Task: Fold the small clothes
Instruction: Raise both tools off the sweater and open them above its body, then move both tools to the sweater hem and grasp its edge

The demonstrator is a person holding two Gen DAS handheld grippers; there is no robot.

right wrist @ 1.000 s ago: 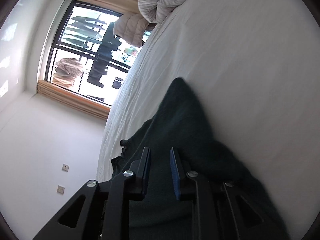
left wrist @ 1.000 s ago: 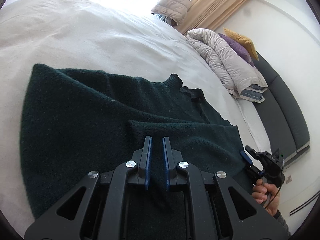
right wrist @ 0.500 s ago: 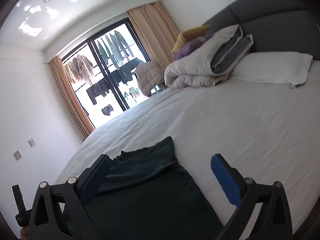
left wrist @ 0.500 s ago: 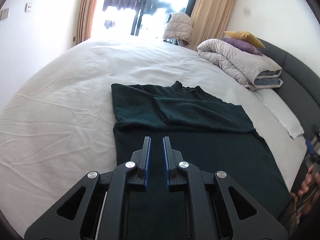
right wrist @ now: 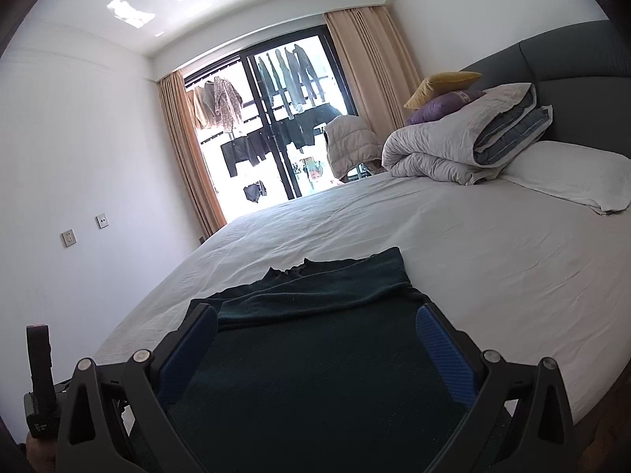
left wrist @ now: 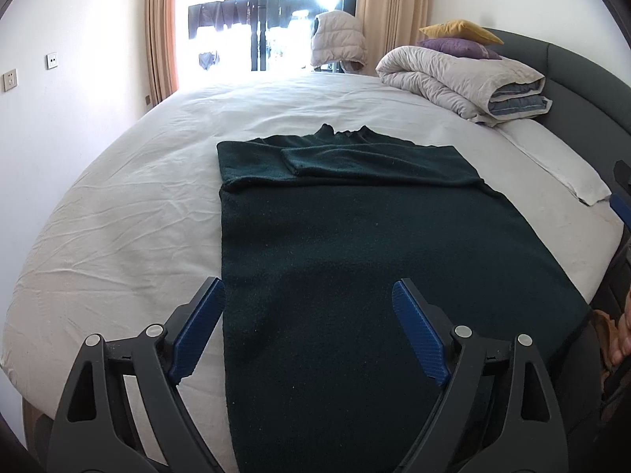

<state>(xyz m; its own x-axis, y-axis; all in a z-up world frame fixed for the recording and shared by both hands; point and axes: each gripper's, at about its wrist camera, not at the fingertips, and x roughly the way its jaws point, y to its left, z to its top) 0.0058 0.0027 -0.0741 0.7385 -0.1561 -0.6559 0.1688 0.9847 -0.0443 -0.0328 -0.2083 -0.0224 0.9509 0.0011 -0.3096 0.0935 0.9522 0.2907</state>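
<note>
A dark green sweater point(left wrist: 355, 244) lies flat on the white bed point(left wrist: 130, 213), collar toward the window, both sleeves folded across its chest. My left gripper point(left wrist: 307, 295) hovers above the sweater's near hem; its jaws are opening and nothing is between its blue pads point(left wrist: 199, 331). In the right wrist view the same sweater point(right wrist: 315, 358) fills the foreground, and my right gripper point(right wrist: 315, 323) stands wide open over its near part, holding nothing. The other gripper shows at the left edge point(right wrist: 37, 378) of that view.
A rolled grey duvet point(left wrist: 461, 82) with purple and yellow cushions and a white pillow point(left wrist: 552, 157) lie at the head of the bed on the right. A puffer jacket point(left wrist: 337, 39) hangs by the window. A person's hand point(left wrist: 619, 339) shows at the right edge.
Both grippers let go of the sweater and pulled back toward its hem, rising. The right jaws opened first, the left ones after. The sleeves now lie folded across the chest.
</note>
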